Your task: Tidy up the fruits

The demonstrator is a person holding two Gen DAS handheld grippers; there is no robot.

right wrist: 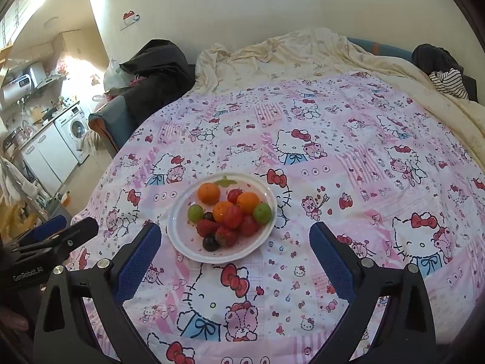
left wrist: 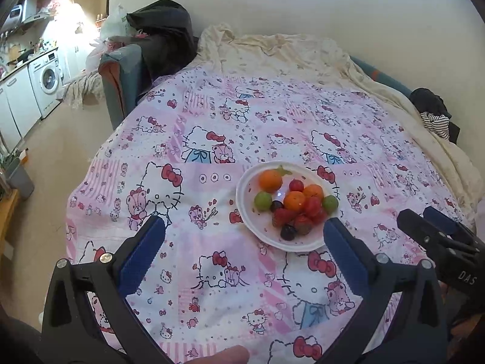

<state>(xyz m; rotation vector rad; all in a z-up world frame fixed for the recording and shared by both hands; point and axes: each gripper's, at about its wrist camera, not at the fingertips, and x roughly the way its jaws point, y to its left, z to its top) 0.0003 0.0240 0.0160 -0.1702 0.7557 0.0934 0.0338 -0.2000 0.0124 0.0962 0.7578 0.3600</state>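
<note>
We look down on a bed spread with a pink cartoon-cat quilt (left wrist: pixel 212 139), and a cream blanket (left wrist: pixel 303 51) lies bunched beyond it against the pale wall. We take the white plate (left wrist: pixel 247 212) on the quilt as our landmark. It holds the fruits (left wrist: pixel 291 204): oranges, green and dark grapes, red tomatoes and strawberries, all piled touching one another. Far to the left of the plate we see a kitchen nook with a washing machine (left wrist: pixel 48 79) under a counter, and a black bag (left wrist: pixel 163 27) sits on a chair beyond the quilt's left corner. Striped clothing (right wrist: pixel 448 83) lies far right of the plate.

Our left tongs (left wrist: pixel 244 247) hang above the quilt just nearer than the plate, spread wide and holding nothing, the right finger close to the plate's near rim. Our right tongs (right wrist: pixel 235 248) hover likewise, wide open and empty, the plate's near edge lying between the blue pads (right wrist: pixel 138 261)
</note>
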